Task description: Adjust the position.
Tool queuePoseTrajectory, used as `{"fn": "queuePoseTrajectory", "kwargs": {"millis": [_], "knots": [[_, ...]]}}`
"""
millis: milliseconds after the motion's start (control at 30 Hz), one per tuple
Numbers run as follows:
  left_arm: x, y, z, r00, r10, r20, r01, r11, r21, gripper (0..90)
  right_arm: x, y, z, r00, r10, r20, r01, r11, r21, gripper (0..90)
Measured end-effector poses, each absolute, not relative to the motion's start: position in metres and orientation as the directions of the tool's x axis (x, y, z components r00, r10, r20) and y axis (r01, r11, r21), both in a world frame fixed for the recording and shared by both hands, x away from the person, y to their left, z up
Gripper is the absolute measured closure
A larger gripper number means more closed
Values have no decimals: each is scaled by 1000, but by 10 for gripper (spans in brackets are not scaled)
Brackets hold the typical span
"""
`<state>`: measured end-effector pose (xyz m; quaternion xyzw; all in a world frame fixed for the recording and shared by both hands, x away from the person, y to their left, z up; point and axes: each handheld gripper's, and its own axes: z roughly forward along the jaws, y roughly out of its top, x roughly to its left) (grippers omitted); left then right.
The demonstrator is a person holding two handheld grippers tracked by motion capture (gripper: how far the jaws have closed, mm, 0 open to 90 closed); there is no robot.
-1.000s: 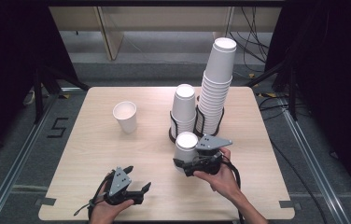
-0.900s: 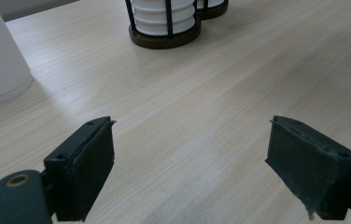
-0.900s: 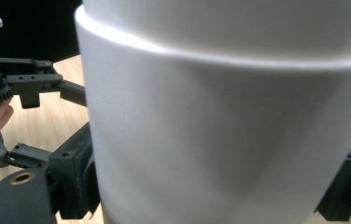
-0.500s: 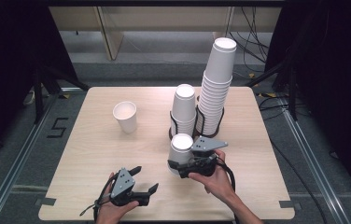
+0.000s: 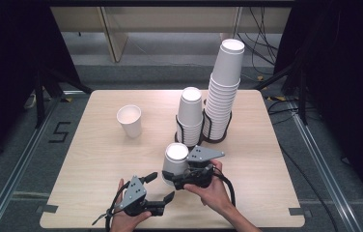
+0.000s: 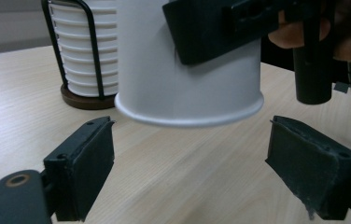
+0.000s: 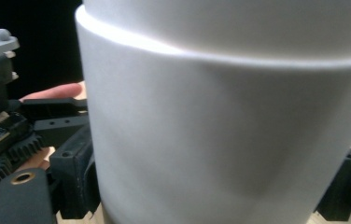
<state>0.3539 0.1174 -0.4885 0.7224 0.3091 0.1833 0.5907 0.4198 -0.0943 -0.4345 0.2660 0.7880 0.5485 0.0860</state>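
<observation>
My right gripper (image 5: 175,178) is shut on an upside-down white paper cup (image 5: 175,163) near the table's front middle, holding it just above the wood. In the right gripper view the cup (image 7: 220,116) sits close between the black jaws. My left gripper (image 5: 161,186) is just in front and to the left of it, open, its tips pointing at the cup. In the left gripper view the cup's rim (image 6: 187,114) hangs just beyond and above the spread jaws of my left gripper (image 6: 190,172), and nothing is touching their pads.
A short stack of inverted cups (image 5: 190,116) and a tall stack (image 5: 224,92) stand in black wire holders behind the held cup. A single upright cup (image 5: 129,121) stands at the left middle of the wooden table (image 5: 88,164).
My right gripper has carried the cup left and toward the front edge. My left gripper has shifted right toward it and turned its tips at the cup.
</observation>
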Motion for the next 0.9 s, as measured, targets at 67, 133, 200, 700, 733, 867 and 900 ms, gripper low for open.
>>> {"fn": "queuePoseTrajectory", "kwargs": {"millis": [67, 133, 200, 700, 733, 867, 900], "knots": [[355, 117, -488, 740, 666, -99, 228, -110, 967, 144, 418, -92, -435, -852, 501, 156, 315, 252, 915, 161], [355, 117, -488, 742, 662, -100, 224, -104, 969, 140, 415, -89, -434, -856, 491, 161, 315, 248, 916, 162], [355, 117, -487, 739, 668, -89, 221, -116, 968, 109, 413, -87, -433, -862, 485, 151, 304, 254, 918, 162], [354, 111, -487, 728, 682, -68, 194, -110, 975, 6, 400, -71, -430, -882, 450, 142, 286, 270, 919, 163], [354, 111, -487, 727, 683, -67, 193, -109, 975, 6, 399, -69, -431, -884, 443, 149, 284, 256, 924, 162], [354, 110, -486, 728, 683, -62, 186, -109, 977, 13, 397, -68, -430, -884, 439, 160, 300, 270, 915, 162], [354, 110, -486, 729, 682, -65, 186, -105, 977, 14, 397, -67, -432, -890, 430, 154, 283, 255, 925, 162]]}}
